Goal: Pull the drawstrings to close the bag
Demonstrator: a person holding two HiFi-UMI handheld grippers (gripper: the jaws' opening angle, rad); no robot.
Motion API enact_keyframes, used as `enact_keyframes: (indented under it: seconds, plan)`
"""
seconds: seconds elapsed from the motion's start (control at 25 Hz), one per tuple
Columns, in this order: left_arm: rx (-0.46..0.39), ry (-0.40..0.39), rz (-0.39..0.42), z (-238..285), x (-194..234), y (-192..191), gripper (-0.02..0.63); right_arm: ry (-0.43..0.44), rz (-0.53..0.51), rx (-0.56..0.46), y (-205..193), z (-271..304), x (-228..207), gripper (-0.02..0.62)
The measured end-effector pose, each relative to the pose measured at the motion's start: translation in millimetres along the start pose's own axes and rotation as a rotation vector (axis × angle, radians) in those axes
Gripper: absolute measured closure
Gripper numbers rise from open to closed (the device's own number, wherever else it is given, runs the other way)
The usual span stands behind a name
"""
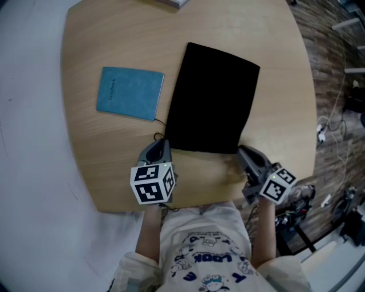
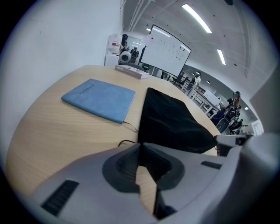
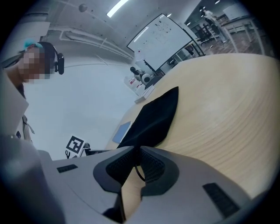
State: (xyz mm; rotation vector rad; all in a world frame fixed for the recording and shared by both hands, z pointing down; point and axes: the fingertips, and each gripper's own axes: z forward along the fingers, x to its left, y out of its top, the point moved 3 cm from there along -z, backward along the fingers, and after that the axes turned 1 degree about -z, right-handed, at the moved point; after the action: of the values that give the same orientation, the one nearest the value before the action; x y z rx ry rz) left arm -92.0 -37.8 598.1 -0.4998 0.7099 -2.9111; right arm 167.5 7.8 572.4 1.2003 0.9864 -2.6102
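Bag [image 1: 211,100] lies flat on the desk [image 1: 114,159], mouth seemingly uncinched (grips set): left claw [image 1: 162,144] pinches one drawstring [image 2: 122,142], right claw [image 1: 243,150] clamps the second drawstring [image 3: 139,173]; pulling remains.

items i cannot fully see:
- left cord [image 2: 126,142]: a thin dark line on the table [image 2: 52,131]. it runs in to the closed tips of my left gripper [image 2: 139,148], and its end is lost behind the pads.
- right cord [image 3: 138,171]: only a short loop shows between the closed pads of my right gripper [image 3: 136,149]. the rest is hidden.
- black bag [image 1: 211,100]: in the head view my grippers cover the two near corners.
- blue booklet [image 1: 130,93]: cover print too small to read.
- flat object at the table's far edge [image 1: 174,2]: cut off by the frame's top, kind unclear.
- whiteboard [image 2: 168,51]: writing too small to read.
- floor cables [image 1: 336,122]: a blurred tangle.
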Motion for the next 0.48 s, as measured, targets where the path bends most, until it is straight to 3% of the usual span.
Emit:
enact_keyframes:
  seconds: [0.48]
  plan:
    - [0.018, 0.033, 0.062, -9.4, 8.8, -7.1, 0.591, -0.066, -0.231, 0.148, 2.1, -8.7, -8.7, 0.569]
